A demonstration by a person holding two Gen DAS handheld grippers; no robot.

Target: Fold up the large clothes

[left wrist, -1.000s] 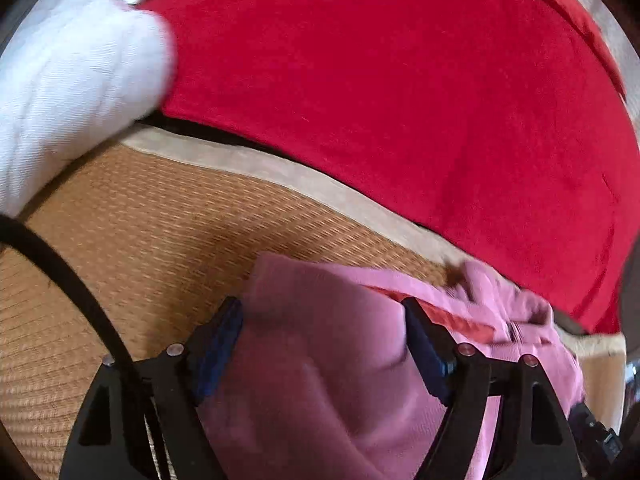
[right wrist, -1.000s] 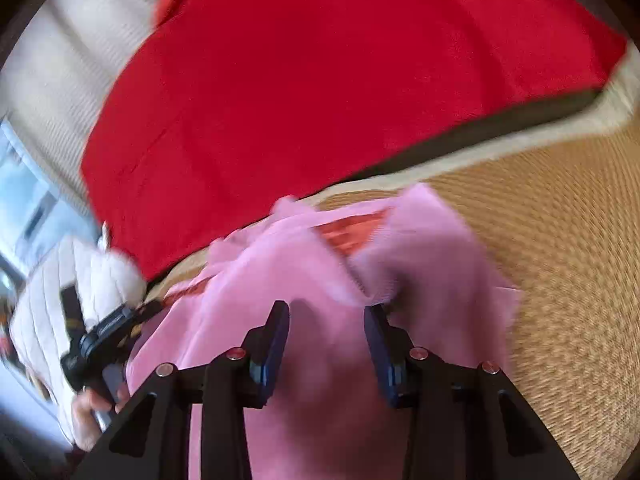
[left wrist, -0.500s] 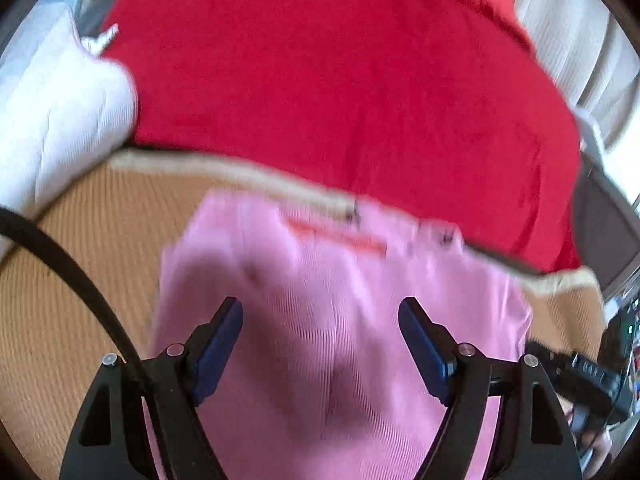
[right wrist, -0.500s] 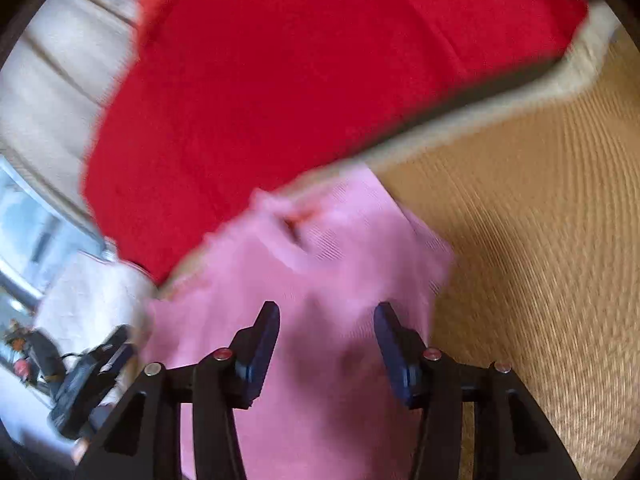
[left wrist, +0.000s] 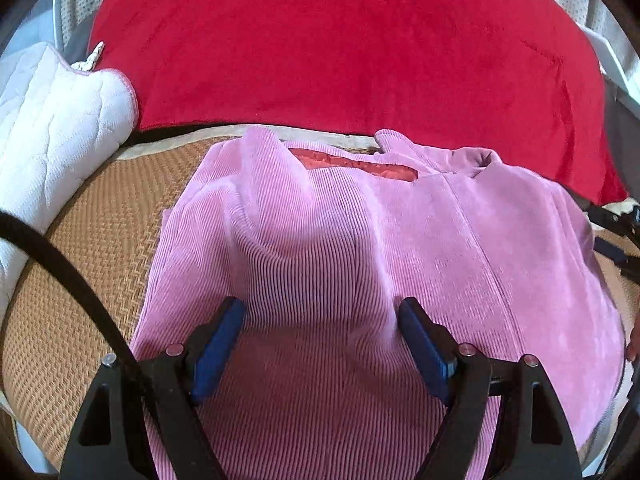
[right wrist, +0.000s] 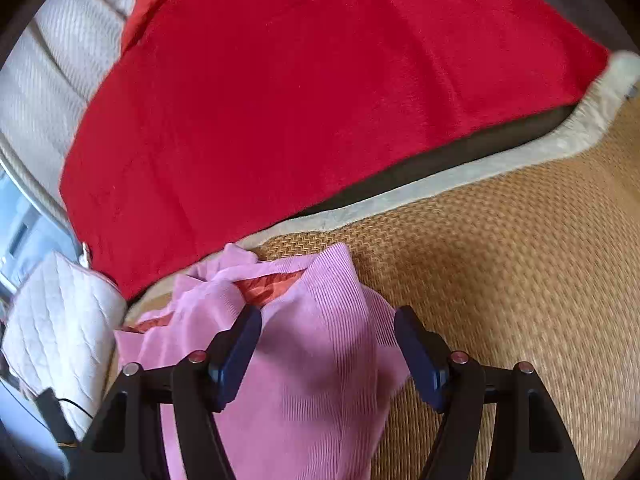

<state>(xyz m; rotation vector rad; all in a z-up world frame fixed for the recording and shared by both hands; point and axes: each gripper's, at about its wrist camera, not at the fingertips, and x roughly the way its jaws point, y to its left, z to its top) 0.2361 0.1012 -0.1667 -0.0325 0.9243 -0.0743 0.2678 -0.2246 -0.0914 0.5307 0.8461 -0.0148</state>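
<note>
A pink ribbed garment [left wrist: 320,248] lies bunched on a woven tan mat [left wrist: 100,240], its collar end with an orange-red lining [left wrist: 352,164] turned toward a red blanket [left wrist: 340,52] beyond the mat's pale border. By the look of it, the fold is only partly made: one panel is doubled over the body, the cloth rises in soft ridges, and the far corner stands up unflattened, so smoothing and further folds appear to remain. The left gripper [left wrist: 320,344] hangs above the garment's middle with its blue pads spread wide, pressing on nothing. The right gripper [right wrist: 328,356] hangs over the garment's edge beside bare mat, its jaws opening, cloth below them but not pinched. A white quilted cushion [left wrist: 52,132] sits to one side.
</note>
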